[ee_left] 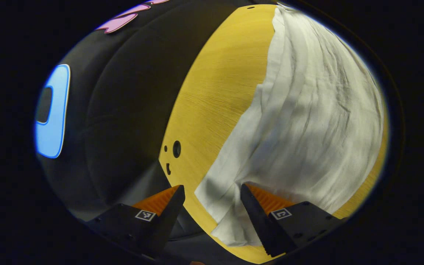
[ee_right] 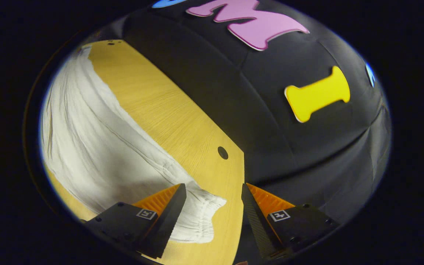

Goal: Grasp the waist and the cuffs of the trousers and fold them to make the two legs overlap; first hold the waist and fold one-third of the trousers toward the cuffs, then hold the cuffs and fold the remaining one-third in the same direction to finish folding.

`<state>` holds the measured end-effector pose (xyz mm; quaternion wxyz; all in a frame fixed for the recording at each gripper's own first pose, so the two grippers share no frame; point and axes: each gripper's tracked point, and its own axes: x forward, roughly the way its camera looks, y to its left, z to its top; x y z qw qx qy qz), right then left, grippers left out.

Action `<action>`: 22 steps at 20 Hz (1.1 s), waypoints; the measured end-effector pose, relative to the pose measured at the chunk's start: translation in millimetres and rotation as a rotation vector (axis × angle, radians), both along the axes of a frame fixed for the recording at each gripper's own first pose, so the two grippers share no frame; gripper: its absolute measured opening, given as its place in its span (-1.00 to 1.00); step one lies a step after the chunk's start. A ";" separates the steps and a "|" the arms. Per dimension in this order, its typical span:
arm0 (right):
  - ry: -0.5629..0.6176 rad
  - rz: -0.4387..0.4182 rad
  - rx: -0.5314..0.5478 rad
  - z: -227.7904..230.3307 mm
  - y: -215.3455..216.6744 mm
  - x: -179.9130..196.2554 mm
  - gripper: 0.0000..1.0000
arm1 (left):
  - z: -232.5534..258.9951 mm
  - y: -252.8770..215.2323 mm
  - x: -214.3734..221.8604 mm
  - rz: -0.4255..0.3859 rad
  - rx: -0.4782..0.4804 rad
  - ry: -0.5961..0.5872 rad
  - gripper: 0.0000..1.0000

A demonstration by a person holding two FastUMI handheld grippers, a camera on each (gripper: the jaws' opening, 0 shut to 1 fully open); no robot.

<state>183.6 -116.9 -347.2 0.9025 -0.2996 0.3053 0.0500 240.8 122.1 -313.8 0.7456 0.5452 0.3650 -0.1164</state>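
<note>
Clearly, the white, crinkled cloth trousers [ee_left: 307, 121] lie spread flat on the yellow wood-grain table [ee_left: 219, 92], their surface full of long creases, with the gathered elastic waist [ee_right: 201, 213] near one table end and a plain hemmed cuff [ee_left: 219, 206] near the other. The left gripper [ee_left: 212, 200] hangs over the cuff corner with its jaws wide apart, gripping nothing. The right gripper [ee_right: 214, 198] hovers likewise over the waist edge, jaws wide apart and empty.

Open tongs [ee_left: 212, 206] above white trousers [ee_left: 307, 121] cuff

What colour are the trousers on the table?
White, plain with no pattern; the trousers show best in the left gripper view.
</note>
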 end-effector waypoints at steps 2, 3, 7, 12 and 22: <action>0.043 -0.108 0.137 3.7 -1.7 -16.2 0.89 | 9.5 0.6 -13.3 0.032 -0.048 -0.018 0.95; 0.062 -0.164 0.210 4.3 -2.3 -24.5 0.89 | 13.8 0.1 -22.2 0.051 -0.084 -0.025 0.94; 0.119 -0.443 0.491 -0.8 -8.5 -52.8 0.90 | 33.8 7.8 -57.7 0.198 -0.258 -0.102 0.94; 0.208 -0.673 0.705 -48.2 -6.3 -75.7 0.89 | 41.4 9.7 -95.4 0.409 -0.514 -0.175 0.94; 0.292 -0.921 0.930 -93.6 5.7 -66.3 0.92 | 39.0 1.6 -142.8 0.778 -1.011 -0.215 0.95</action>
